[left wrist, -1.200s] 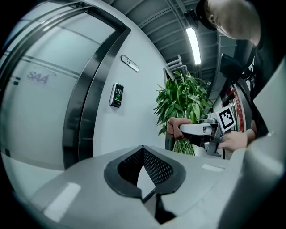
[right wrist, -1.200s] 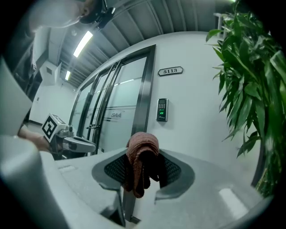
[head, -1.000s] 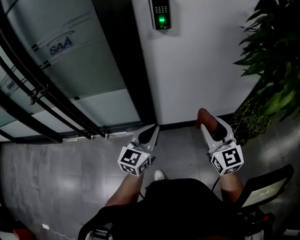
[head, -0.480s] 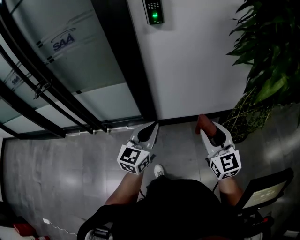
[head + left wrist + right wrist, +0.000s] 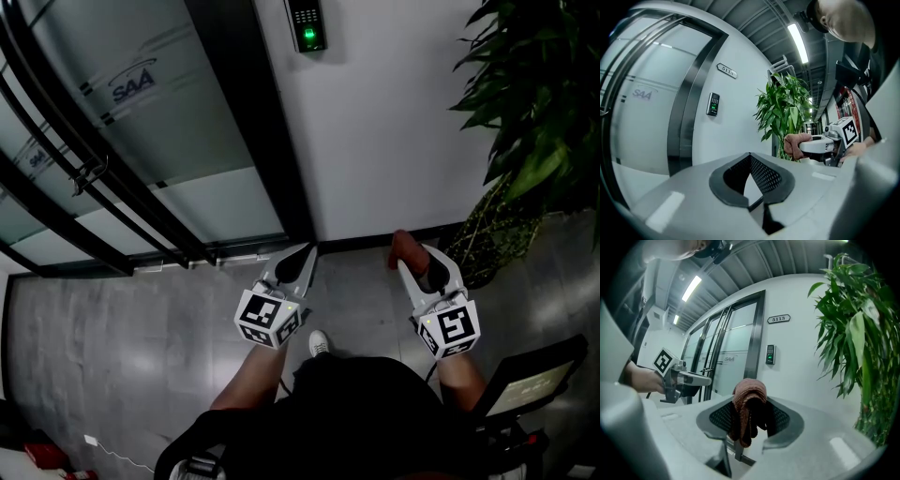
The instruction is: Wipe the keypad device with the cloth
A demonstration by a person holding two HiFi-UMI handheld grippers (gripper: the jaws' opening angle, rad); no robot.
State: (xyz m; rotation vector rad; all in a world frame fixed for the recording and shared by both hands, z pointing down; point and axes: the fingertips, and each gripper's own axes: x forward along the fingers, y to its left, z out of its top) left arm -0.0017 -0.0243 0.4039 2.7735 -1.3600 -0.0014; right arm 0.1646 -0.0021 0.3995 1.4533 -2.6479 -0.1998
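Observation:
The keypad device is a small black unit with a green light, mounted high on the white wall; it also shows in the left gripper view as the keypad device and in the right gripper view as the keypad device. A reddish-brown cloth hangs folded between the jaws of my right gripper, which is shut on it. The cloth sticks out at that gripper's tip, well below the keypad. My left gripper is shut with nothing in it, beside the right one.
A dark door frame and frosted glass door with black bars stand left of the keypad. A tall potted plant fills the right side. Grey floor lies below; a dark cart edge is at lower right.
The view has shifted slightly, so the keypad sits a little left and higher in frame. Both grippers have edged a little to the left.

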